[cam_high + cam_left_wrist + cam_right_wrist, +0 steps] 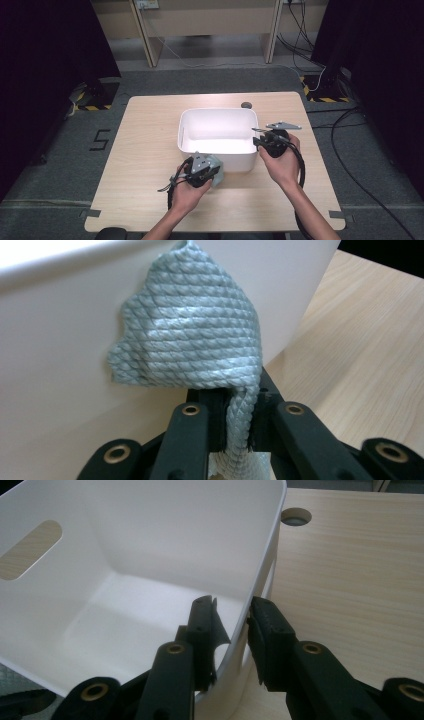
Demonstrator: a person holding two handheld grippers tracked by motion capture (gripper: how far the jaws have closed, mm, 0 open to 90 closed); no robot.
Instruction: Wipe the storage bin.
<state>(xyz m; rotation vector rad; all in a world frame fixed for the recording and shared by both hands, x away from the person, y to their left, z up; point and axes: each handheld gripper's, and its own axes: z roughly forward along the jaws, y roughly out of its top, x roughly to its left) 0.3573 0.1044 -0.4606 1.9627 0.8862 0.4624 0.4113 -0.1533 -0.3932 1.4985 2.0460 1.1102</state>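
A white plastic bin (218,111) stands in the middle of the wooden table (145,150). My left gripper (212,173) is just in front of the bin's near wall (50,365), shut on a grey woven cloth (217,166). In the left gripper view the cloth (190,335) stands bunched above my left gripper (237,425) and rests against that wall. My right gripper (257,141) is at the bin's right wall. Its jaws stand astride the rim (270,540), one inside and one outside, and my right gripper (232,615) is shut on it. The bin's inside looks bare.
A round cable hole (245,105) lies in the table just behind the bin. A handle slot (30,550) pierces the bin's far wall. Bare wood stretches left of the bin and along the near edge. Cables trail over the floor (350,150) at the right.
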